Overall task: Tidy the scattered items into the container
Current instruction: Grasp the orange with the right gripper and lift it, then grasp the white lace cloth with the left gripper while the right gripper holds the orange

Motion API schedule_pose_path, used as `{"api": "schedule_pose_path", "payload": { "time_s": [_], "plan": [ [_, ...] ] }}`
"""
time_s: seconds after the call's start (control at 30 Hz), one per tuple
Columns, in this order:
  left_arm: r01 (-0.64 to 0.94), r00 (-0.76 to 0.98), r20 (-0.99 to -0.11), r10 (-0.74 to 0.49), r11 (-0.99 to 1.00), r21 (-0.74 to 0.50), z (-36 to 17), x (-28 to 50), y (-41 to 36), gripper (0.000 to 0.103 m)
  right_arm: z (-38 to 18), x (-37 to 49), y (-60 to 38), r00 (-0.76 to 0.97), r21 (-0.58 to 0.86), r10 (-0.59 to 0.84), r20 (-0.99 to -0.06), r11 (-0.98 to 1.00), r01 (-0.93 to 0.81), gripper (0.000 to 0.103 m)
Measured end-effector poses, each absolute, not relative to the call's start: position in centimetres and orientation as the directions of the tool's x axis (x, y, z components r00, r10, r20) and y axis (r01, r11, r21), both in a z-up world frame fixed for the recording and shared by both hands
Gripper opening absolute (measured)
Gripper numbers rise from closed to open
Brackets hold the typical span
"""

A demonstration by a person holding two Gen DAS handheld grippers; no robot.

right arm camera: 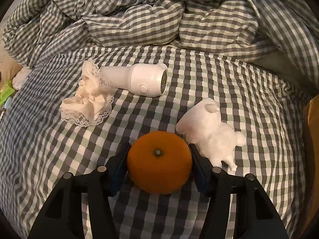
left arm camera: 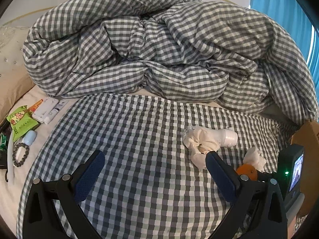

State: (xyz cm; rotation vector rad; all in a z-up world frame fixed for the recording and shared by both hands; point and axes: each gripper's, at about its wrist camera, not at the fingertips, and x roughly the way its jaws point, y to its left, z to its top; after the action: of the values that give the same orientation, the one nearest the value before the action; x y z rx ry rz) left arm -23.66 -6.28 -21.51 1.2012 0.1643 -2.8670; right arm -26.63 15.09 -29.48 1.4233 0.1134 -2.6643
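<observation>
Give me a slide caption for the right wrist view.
Right hand-held gripper clamps an orange above the checked bedsheet, beside a white plush toy.

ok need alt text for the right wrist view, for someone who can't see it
The right tongs grip an orange just above a gray-and-white checked bedsheet. A white plush toy lies right of it, and beyond lie a white handheld device and a lace-trimmed cream scrunchie, before a rumpled checked duvet.

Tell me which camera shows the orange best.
Right wrist view: the orange fills the centre, stem facing the camera, held between the right gripper pads. The left wrist view shows only a sliver of it behind that gripper's finger.
</observation>
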Motion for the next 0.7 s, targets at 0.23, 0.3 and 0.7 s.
{"api": "schedule_pose_path", "payload": {
  "time_s": [0.23, 0.3, 0.7],
  "plan": [
    [0.049, -0.693, -0.720, 0.038, -0.994, -0.100, -22.5, -24.5, -4.8, 0.103, -27.0, -25.1, 15.8, -0.599, 0.000, -0.085, -0.796, -0.990, 0.141, 0.056],
    [0.038, -0.690, -0.722, 0.046, -0.994, -0.099, -22.9, -25.0, -4.1, 0.103, -25.9, -24.5, 16.2, -0.616, 0.000, -0.085, -0.783, -0.991, 0.137, 0.056],
    [-0.029, -0.635, -0.766, 0.103, -0.994, -0.110, -27.2, -29.2, 0.9, 0.100, -21.0, -23.0, 19.3, -0.683, 0.021, -0.088, -0.725, -0.994, 0.106, 0.056]
  ]
}}
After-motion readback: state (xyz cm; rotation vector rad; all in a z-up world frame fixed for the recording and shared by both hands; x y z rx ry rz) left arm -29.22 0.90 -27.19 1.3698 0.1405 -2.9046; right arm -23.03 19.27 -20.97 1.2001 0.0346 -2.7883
